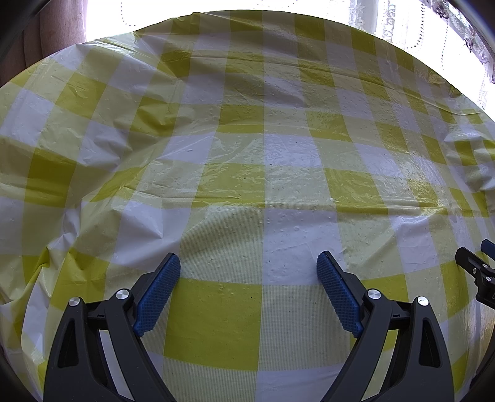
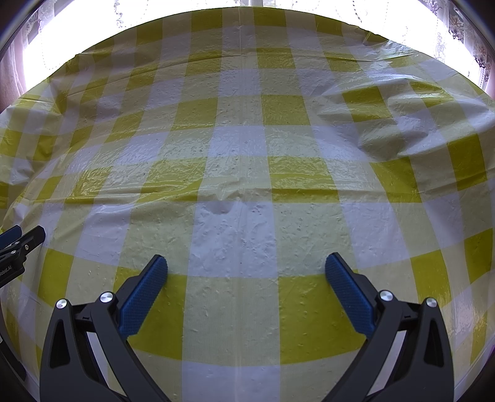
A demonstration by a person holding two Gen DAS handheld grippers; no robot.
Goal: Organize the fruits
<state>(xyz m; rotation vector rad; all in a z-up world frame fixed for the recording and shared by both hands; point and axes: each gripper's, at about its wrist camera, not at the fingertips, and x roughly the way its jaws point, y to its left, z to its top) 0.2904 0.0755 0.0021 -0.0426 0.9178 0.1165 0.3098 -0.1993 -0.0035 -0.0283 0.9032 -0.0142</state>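
No fruit shows in either view. My left gripper [image 1: 249, 263] hangs open over the yellow-and-white checked tablecloth [image 1: 247, 154], with nothing between its blue pads [image 1: 159, 290]. My right gripper [image 2: 246, 263] is open too, above the same tablecloth [image 2: 241, 173], and its blue pads [image 2: 349, 293] hold nothing. A black finger of the right gripper [image 1: 473, 269] pokes in at the right edge of the left wrist view. The left gripper [image 2: 18, 244] appears at the left edge of the right wrist view.
The plastic cloth is wrinkled, with a raised fold [image 2: 386, 123] at the far right. Bright windows with lace curtains [image 1: 433, 27] lie beyond the table's far edge. A brown curtain [image 1: 46, 31] hangs at the far left.
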